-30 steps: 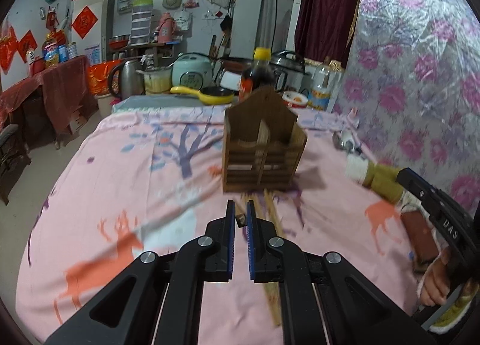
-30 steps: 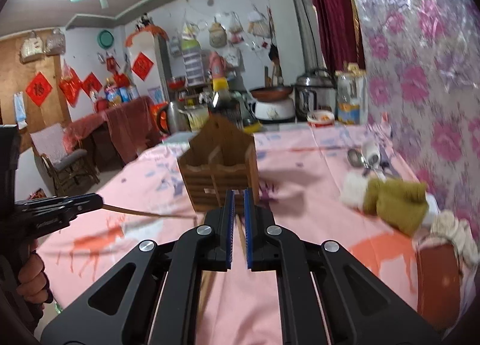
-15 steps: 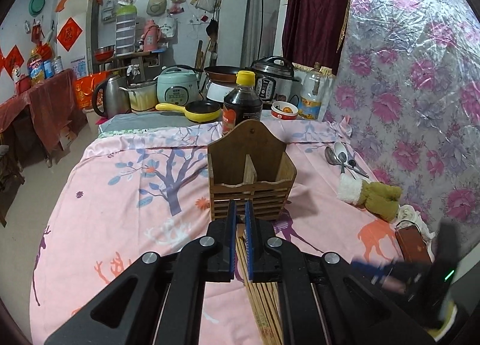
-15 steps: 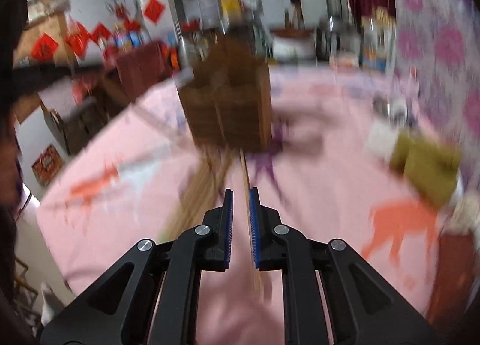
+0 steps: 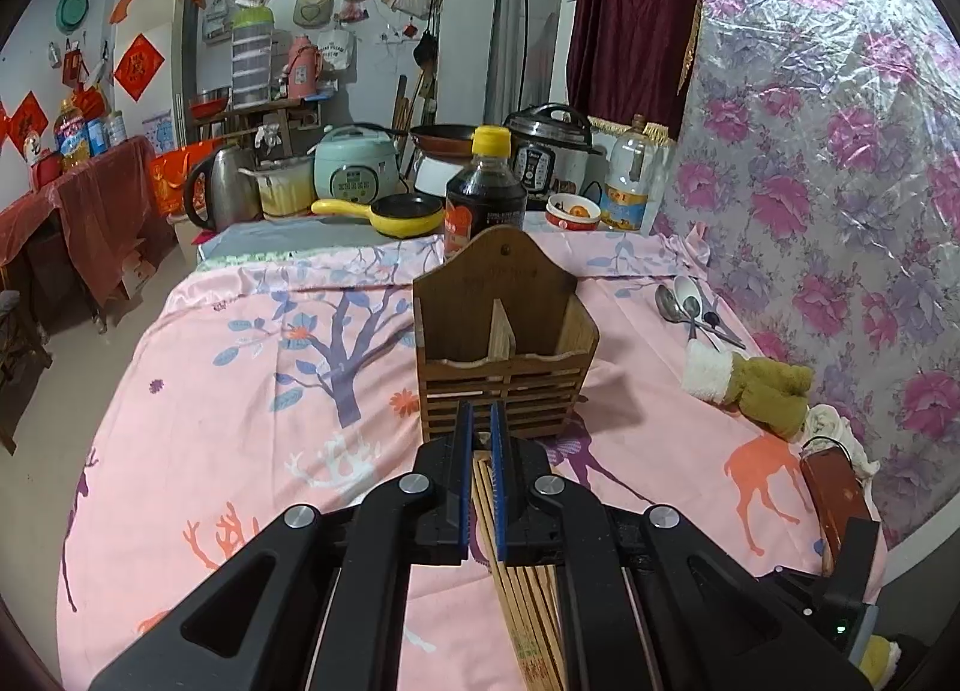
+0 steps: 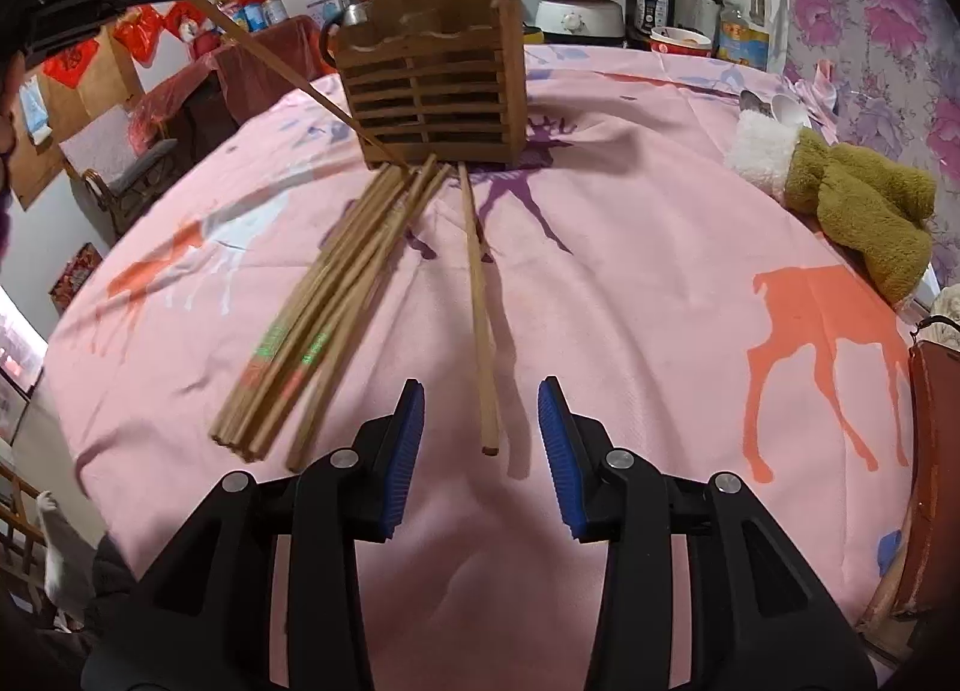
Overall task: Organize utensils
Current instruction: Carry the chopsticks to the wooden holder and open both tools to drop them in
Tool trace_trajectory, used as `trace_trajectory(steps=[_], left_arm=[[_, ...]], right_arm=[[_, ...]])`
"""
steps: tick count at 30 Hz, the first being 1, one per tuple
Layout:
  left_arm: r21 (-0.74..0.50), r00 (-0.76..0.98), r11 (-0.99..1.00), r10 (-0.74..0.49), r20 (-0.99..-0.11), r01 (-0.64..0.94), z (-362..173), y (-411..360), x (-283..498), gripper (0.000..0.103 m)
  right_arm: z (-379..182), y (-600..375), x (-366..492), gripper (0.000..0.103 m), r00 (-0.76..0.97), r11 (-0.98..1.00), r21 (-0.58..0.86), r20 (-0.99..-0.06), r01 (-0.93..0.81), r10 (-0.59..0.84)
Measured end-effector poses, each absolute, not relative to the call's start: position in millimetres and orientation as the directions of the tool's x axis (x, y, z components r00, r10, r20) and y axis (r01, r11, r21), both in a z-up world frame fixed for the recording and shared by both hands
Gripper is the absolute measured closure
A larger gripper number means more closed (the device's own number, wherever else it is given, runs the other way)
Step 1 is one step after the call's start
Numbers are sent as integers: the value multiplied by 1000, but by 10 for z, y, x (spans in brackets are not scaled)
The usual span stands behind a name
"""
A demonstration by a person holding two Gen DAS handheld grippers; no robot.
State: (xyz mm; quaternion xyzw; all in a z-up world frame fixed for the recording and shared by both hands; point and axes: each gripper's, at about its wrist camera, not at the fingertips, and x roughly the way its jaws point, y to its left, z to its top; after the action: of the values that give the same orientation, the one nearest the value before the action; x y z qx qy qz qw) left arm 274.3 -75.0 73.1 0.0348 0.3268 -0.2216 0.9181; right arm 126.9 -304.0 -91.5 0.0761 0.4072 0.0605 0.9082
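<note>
1. Left wrist view: my left gripper is clenched. The thin stick it pinches could swivel in the pads. Its tip could also catch the slats of the wooden chopstick holder and shove it across the cloth. The holder stands mid-worktop just beyond the fingertips, and both compartments look empty. The bundle of chopsticks lies on the cloth under the gripper. The spoons sit well apart, near the worktop's right edge.

2. Right wrist view: my right gripper is released. Its jaws have just been opening and nothing is pressed between them. The lone chopstick lies flat with its near end between the pads and its far end at the holder's foot. Closing on that very end risks a weak hold, so the stick may pivot or roll, or the pads may pinch cloth. The bundle lies just left of the left pad. In the upper left corner of the view, the left gripper grasps the held chopstick, which slants down toward the holder's base.
</note>
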Motion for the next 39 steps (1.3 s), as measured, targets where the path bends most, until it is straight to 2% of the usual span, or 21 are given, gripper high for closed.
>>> trace_trajectory(steps=[1,3,4,10,19,28,32,39], left_arm=[[-82,686,901,-382,-619,427,715,-751,2755,97],[-82,686,902,-379,-620,425,698,-757,2757,97],[-82,686,902,-379,-620,424,692,-755,2759,97],[-82,692,906,-374,-617,416,711,-720,2756,97],[-99,725,906,-391,-567,411,998,-637,2647,97],[-73,754,902,-399,-522,426,1321,-694,2609,97],[-60,778,896,-415,-473,441,1677,-793,2702,97],[-45,848,907,-409,-338,419,2262,-987,2982,97]], right_arm=[[-935,-3045,1277,63,659,982,184,-734,-41,165],[-969,-3046,1303,72,646,981,190,-744,-41,171],[-974,-3039,1304,96,644,981,187,-746,-43,171],[-692,-3103,1181,95,725,982,188,-672,-29,150],[254,-3261,1172,97,866,985,168,-485,-45,122],[830,-3263,1343,97,898,984,149,-412,-101,155],[1115,-3231,1572,97,905,981,144,-388,-129,176],[1817,-3211,2065,97,963,988,124,-240,-96,124]])
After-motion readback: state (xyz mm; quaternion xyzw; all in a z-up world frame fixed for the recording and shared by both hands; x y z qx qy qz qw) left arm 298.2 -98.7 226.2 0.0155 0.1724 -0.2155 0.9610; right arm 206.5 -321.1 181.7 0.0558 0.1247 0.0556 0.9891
